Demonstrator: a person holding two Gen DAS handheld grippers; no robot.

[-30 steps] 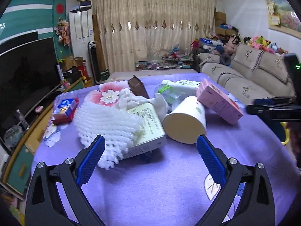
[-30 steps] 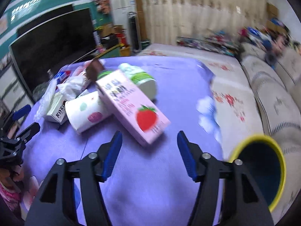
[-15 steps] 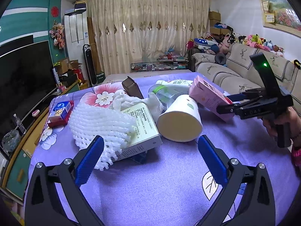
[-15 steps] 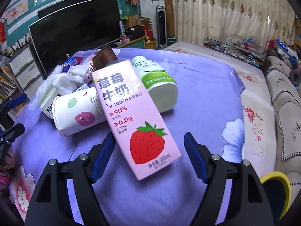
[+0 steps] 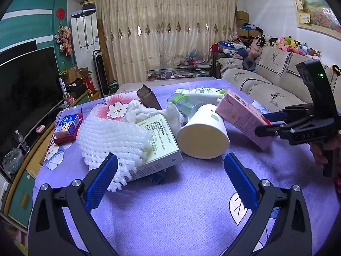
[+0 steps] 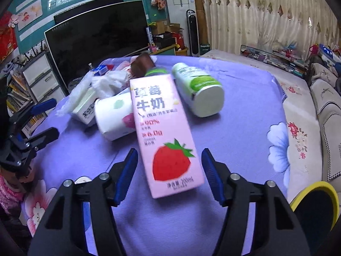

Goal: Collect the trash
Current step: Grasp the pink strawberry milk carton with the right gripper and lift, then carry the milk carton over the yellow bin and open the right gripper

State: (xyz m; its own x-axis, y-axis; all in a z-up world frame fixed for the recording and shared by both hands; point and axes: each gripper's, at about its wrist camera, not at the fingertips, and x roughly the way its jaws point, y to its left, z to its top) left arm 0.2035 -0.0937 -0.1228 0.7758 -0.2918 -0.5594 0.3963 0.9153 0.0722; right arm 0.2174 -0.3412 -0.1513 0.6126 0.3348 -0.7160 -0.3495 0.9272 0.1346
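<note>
The yellow bin (image 6: 315, 204) is cut off at the lower right edge, and the milk carton's (image 6: 168, 132) small print is blurry.

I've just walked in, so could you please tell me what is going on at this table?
A person is clearing trash from a purple-clothed table with two handheld tools. The right tool straddles the pink strawberry milk carton, its jaws closing but not yet pressing. The left tool hangs open before the foam net and paper cup.

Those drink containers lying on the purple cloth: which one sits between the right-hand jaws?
The pink strawberry milk carton. Its lower end lies between the closing jaws, not yet pinched. The paper cup and green-labelled bottle lie farther off.
</note>
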